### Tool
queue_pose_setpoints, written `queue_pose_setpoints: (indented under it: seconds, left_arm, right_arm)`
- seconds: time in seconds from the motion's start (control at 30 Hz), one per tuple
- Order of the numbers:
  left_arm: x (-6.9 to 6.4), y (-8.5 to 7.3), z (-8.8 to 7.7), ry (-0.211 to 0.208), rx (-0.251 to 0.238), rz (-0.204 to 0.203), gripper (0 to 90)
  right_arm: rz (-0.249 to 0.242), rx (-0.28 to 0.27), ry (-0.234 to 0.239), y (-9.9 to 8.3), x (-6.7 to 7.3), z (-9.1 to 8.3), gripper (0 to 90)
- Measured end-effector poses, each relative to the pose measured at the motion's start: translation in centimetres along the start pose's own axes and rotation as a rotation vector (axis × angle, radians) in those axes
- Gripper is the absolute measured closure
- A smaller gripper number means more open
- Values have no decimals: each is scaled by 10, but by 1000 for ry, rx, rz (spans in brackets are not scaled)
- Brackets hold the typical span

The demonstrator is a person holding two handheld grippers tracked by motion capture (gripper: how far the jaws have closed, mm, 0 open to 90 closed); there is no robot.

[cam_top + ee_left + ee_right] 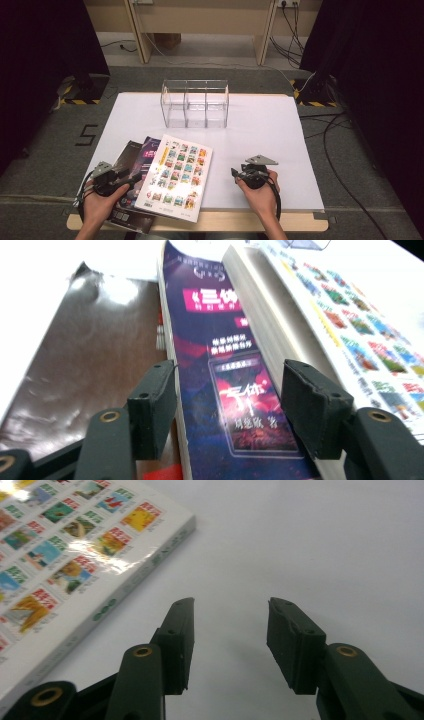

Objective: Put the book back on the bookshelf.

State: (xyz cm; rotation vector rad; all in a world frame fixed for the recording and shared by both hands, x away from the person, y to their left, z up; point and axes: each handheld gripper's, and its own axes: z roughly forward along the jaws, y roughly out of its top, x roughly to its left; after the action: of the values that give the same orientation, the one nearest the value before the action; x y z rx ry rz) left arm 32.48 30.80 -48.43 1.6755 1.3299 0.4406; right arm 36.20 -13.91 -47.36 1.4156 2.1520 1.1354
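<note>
The spread left gripper (134,177) sits at the fanned books (150,185) on the desk, their long axes toward one o'clock, nearer than the spread, empty right gripper (235,173).

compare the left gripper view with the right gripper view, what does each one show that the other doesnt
Left gripper view alone: the purple book between the left gripper's open jaws, and a dark glossy book beside it. Right gripper view alone: the right gripper, jaws open with nothing between them, above the bare white sheet. Both share the white picture-grid book, on top of the stack.
</note>
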Motion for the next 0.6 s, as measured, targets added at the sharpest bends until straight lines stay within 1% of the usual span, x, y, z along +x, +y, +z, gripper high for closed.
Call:
queue_pose_setpoints:
  seconds: [0.03, 0.07, 0.13, 0.3, 0.33, 0.37, 0.4, 0.47, 0.5, 0.53, 0.57, 0.6]
  left_arm:
    - [-1, 2, -1, -1, -2, 2, 391]
    - [-2, 5, -2, -5, 0, 7, 397]
    - [-5, 9, -3, -9, 4, 13, 410]
    - [-16, 22, -3, -58, 32, 13, 423]
    - [-16, 22, -3, -58, 32, 13, 425]
    - [-20, 28, -1, -84, 39, -3, 428]
    - [-21, 31, 0, -90, 47, -4, 429]
    - [-25, 36, 3, -102, 62, 3, 435]
    - [-25, 36, 3, -102, 62, 3, 438]
    - [-28, 42, 10, -131, 89, 0, 437]
    - [-29, 44, 14, -139, 107, -6, 437]
    - [-29, 45, 18, -138, 123, -10, 437]
  right_arm:
    - [4, 8, 12, 0, 2, 0, 544]
    - [5, 26, 36, 1, 5, 2, 531]
    - [11, 42, 57, 1, 10, 4, 516]
    - [34, 55, 113, 5, 20, 10, 503]
    - [34, 55, 113, 5, 20, 10, 503]
    - [43, 62, 140, 9, 24, 11, 503]
    - [51, 68, 150, 11, 26, 12, 503]
    - [49, 80, 169, 15, 31, 15, 501]
    - [49, 80, 169, 15, 31, 15, 501]
    - [45, 91, 193, 18, 36, 19, 500]
    - [51, 97, 203, 19, 38, 20, 500]
    - [52, 103, 214, 20, 41, 23, 501]
